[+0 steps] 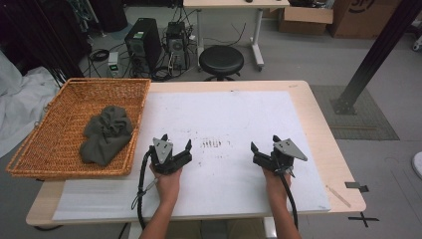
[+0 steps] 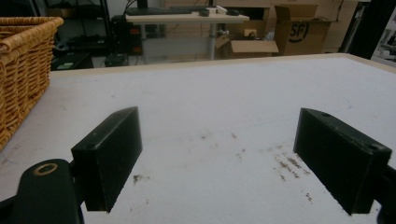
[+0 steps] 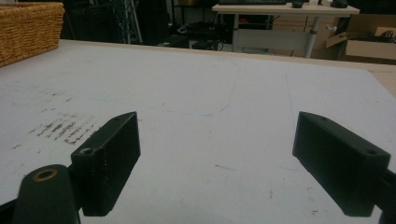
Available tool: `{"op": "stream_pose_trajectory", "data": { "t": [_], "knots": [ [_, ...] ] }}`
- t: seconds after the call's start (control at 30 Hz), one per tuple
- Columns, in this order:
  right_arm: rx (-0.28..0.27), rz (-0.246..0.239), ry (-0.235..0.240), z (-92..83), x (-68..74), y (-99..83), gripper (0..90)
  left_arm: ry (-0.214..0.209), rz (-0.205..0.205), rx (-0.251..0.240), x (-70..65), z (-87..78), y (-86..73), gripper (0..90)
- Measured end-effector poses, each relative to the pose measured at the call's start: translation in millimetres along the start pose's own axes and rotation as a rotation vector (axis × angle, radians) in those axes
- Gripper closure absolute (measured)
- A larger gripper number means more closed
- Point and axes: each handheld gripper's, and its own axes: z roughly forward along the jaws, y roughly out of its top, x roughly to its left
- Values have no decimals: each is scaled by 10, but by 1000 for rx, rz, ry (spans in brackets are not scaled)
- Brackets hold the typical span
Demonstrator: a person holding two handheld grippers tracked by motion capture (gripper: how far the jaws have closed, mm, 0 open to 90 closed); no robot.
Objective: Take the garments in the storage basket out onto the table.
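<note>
The left gripper [image 1: 176,145] and the right gripper [image 1: 264,143] both rest low over the white sheet on the table [image 1: 229,114], each with jaws spread wide and nothing between them. The crumpled dark grey-green cloth [image 1: 106,134] lies inside the woven wicker basket [image 1: 30,149], near its right wall and just left of the left gripper. Reaching in could go wrong: a jaw might bump the basket's rim and push the basket along, because it sits partly off the table's edge. Soft cloth may also slip out if only a thin fold gets pinched.
</note>
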Motion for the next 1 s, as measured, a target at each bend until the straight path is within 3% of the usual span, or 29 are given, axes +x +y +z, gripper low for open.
{"op": "stream_pose_trajectory", "data": {
  "t": [1.0],
  "knots": [
    [-7, -4, 3, -6, 0, -3, 149, 21, 16, 22, -24, 20, 14, 160]
  ]
}}
